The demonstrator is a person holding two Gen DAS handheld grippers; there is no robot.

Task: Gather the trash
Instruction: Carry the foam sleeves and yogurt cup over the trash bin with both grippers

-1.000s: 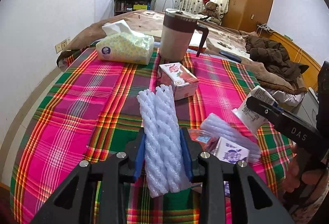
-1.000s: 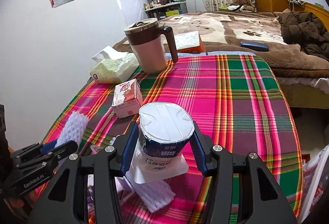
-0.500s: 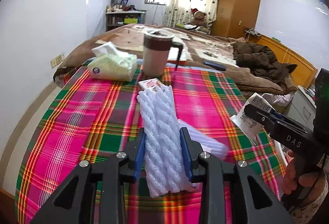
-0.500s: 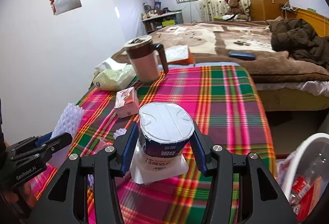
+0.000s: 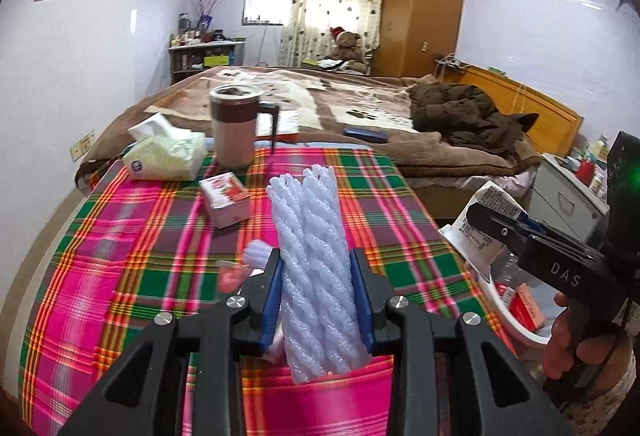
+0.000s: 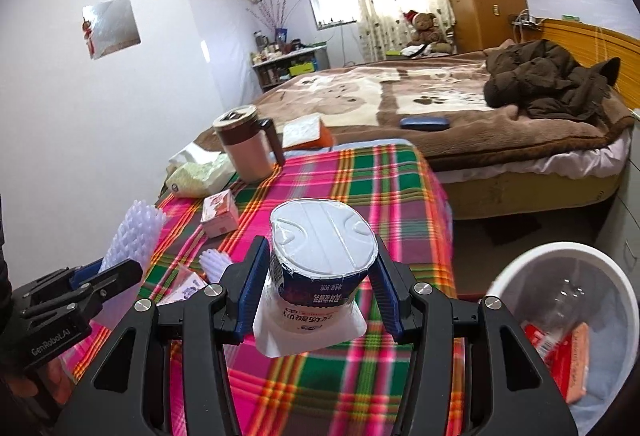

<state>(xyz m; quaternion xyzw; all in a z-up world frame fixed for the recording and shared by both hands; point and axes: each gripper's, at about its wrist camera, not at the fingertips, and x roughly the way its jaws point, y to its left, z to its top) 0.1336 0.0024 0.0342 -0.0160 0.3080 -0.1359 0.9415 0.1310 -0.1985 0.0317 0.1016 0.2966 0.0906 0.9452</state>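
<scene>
The left gripper is clamped on a white foam sleeve standing between its pads; the right gripper grips a sealed yogurt cup, lid facing away; a white bin sits just right of it, below the plaid table edge.

The left tool hides the lower part of the foam net sleeve it clamps, and covers most of a second white foam piece and a small pink wrapper just behind its left finger. Right of the right tool, the white bin is cut by the picture's edge; the print on the red packets inside is too blurred to read. The plaid table under that tool is smeared.
</scene>
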